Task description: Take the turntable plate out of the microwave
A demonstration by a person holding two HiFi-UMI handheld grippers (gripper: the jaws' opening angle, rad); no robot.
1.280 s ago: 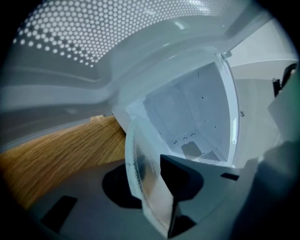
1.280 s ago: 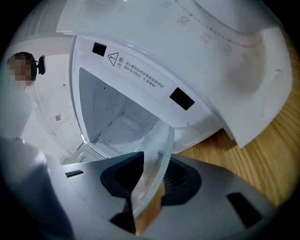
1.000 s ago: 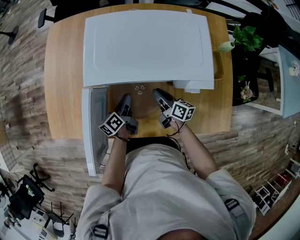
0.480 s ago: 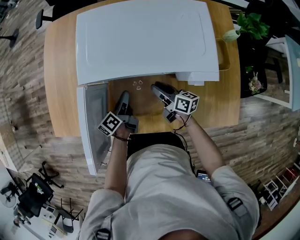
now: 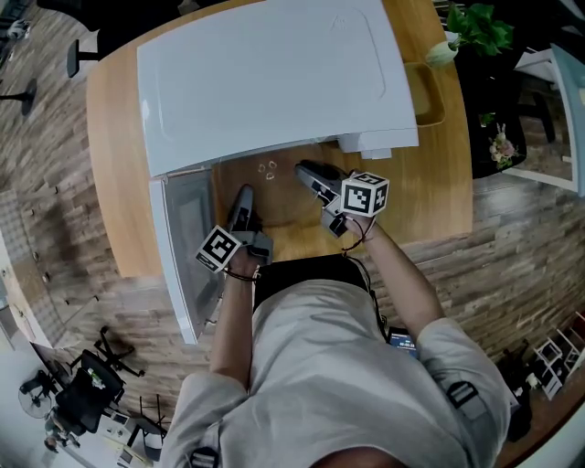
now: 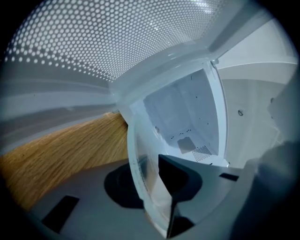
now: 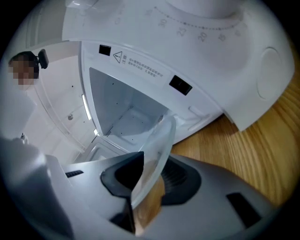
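Pinching the glass plate [image 6: 145,154] by opposite rims, my left claw [image 6: 159,190] and right claw [image 7: 138,192] (both have just been closing tighter) share its weight so it cannot tip. It hangs just outside the microwave [image 5: 265,73], in front of its opening, beside the swung-out door [image 5: 183,247]; the microwave itself looks bare inside.

**Wooden Table on a Plank Floor**

A light wooden table [image 5: 119,164] with rounded corners stood on a floor [image 5: 55,219] of grey-brown planks in mixed tones. A leafy green potted plant [image 5: 477,26] sat just beyond the table's far right corner, above dark furniture. At the lower left, black swivel chairs [image 5: 84,400] were gathered on the floor. The light over the room was soft and even.
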